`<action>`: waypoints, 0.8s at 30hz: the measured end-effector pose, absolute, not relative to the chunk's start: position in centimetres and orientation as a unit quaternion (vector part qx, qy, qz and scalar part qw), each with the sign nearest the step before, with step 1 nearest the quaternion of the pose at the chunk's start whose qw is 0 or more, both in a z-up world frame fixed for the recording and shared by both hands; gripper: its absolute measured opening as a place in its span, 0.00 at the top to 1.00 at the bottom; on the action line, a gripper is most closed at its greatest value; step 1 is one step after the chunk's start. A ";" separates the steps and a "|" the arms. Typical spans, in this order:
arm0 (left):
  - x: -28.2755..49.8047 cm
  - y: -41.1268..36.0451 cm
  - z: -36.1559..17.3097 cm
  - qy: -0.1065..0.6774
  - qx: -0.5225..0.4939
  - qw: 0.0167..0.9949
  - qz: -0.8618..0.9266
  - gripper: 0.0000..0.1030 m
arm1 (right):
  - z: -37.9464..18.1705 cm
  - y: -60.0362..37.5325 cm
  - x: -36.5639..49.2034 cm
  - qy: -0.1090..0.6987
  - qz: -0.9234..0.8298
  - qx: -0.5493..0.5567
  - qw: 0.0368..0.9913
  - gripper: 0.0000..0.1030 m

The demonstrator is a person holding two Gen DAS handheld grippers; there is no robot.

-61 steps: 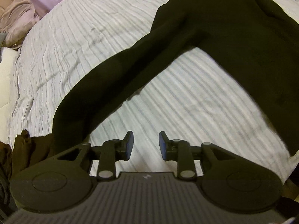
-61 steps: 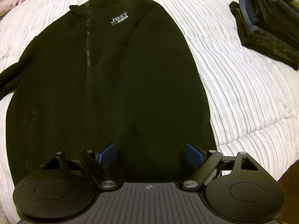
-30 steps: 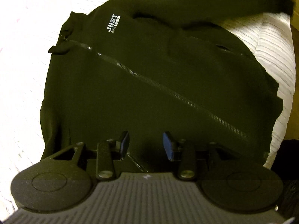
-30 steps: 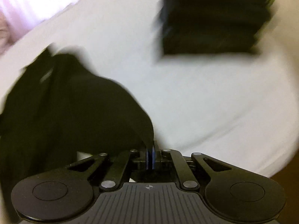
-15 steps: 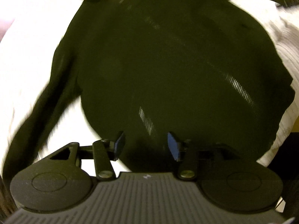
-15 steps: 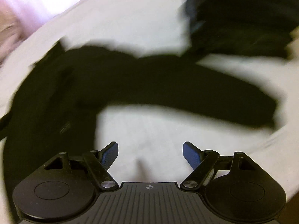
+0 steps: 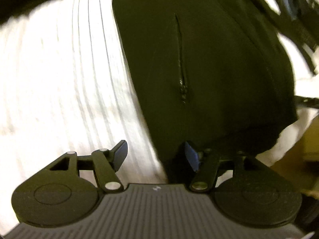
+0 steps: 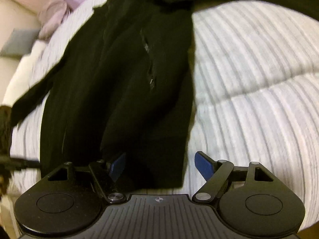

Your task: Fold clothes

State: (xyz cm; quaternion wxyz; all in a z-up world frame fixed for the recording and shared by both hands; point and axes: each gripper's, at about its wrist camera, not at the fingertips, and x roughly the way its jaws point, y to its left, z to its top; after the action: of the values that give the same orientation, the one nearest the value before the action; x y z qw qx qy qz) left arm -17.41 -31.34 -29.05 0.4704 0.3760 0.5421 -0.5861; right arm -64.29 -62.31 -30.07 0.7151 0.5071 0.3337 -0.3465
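A black zip jacket lies flat on the white ribbed bedspread, front side up, with a pocket zipper showing. My left gripper hangs just above the hem's left corner. Its jaws are opening, and the jacket's edge lies under the gap without touching the pads. In the right wrist view the jacket runs down to my right gripper, which stands open over the hem's right corner. Neither gripper's pads press on the cloth. One sleeve stretches away along the top of each view.
A blurred pile of dark folded clothes sits at the far right on the bed. A pink cloth and a grey cushion lie beyond the bed's far left. The bed's edge and brown floor are at the right.
The right gripper opened and let go of the sleeve, which now lies stretched out sideways. Both grippers swung down close to the jacket's bottom hem, and the left jaws widened.
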 end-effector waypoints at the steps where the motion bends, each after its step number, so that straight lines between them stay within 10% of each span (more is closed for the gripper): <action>1: -17.4 -31.1 -29.5 0.552 0.359 0.463 -0.593 0.45 | -30.0 -62.5 -64.4 0.325 -0.355 0.506 0.716 0.24; 6: -18.8 -31.0 -30.8 0.557 0.348 0.440 -0.613 0.54 | -30.4 -63.1 -64.4 0.313 -0.366 0.503 0.717 0.24; 8: -19.3 -31.4 -31.1 0.553 0.357 0.443 -0.609 0.77 | -31.2 -63.4 -64.3 0.317 -0.356 0.517 0.711 0.24; 10: -19.3 -32.0 -30.5 0.549 0.359 0.439 -0.614 0.91 | -31.6 -63.9 -64.5 0.310 -0.342 0.547 0.698 0.56; 11: -19.2 -32.1 -29.9 0.544 0.362 0.435 -0.620 0.92 | -31.1 -64.3 -64.2 0.329 -0.337 0.544 0.695 0.91; 19: -18.3 -31.2 -22.2 0.534 0.372 0.388 -0.653 0.93 | -21.4 -65.9 -65.2 0.479 -0.333 0.466 0.665 0.95; 24: -21.0 -30.1 -26.4 0.567 0.405 0.382 -0.607 0.92 | -23.4 -62.8 -66.2 0.510 -0.347 0.472 0.629 0.95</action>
State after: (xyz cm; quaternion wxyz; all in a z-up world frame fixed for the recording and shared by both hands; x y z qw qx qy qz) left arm -20.97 -30.10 -26.39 0.3824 0.4053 0.5670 -0.6066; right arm -66.16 -62.82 -23.44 0.6294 0.4719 0.5104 -0.3475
